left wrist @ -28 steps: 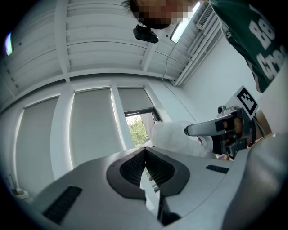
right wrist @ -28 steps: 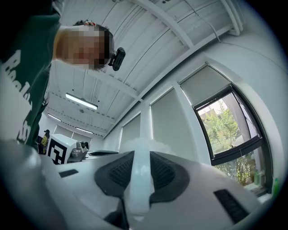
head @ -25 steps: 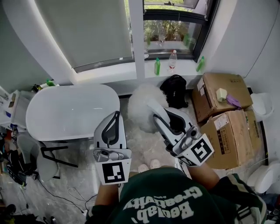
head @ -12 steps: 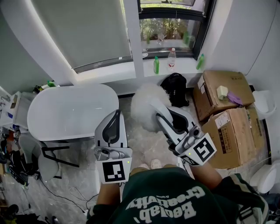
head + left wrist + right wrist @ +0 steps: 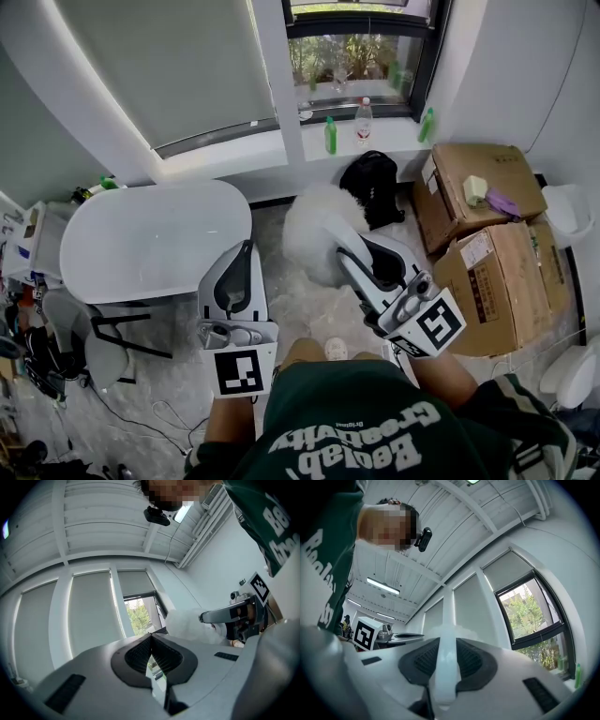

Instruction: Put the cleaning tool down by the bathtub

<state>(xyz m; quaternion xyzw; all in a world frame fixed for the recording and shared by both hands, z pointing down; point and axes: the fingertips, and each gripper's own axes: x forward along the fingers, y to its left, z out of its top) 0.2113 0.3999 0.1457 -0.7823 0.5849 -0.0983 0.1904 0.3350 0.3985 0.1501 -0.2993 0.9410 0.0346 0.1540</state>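
Over the last second almost nothing has moved on my end. The right gripper (image 5: 336, 234) stays clamped on the white handle of the cleaning tool (image 5: 307, 234), its jaws no wider or narrower than before. The fluffy head still hangs in the air just off the right end of the bathtub (image 5: 150, 239), between it and the cardboard boxes (image 5: 483, 234). The only shift I see is a slight drift of the whole head view, with the left gripper (image 5: 246, 253) sitting a little lower in it. Its jaws are pressed together on nothing, near the bathtub's near right corner. I judge the tool has reached the right area but has not been lowered to the floor or let go, so the putting-down itself remains.
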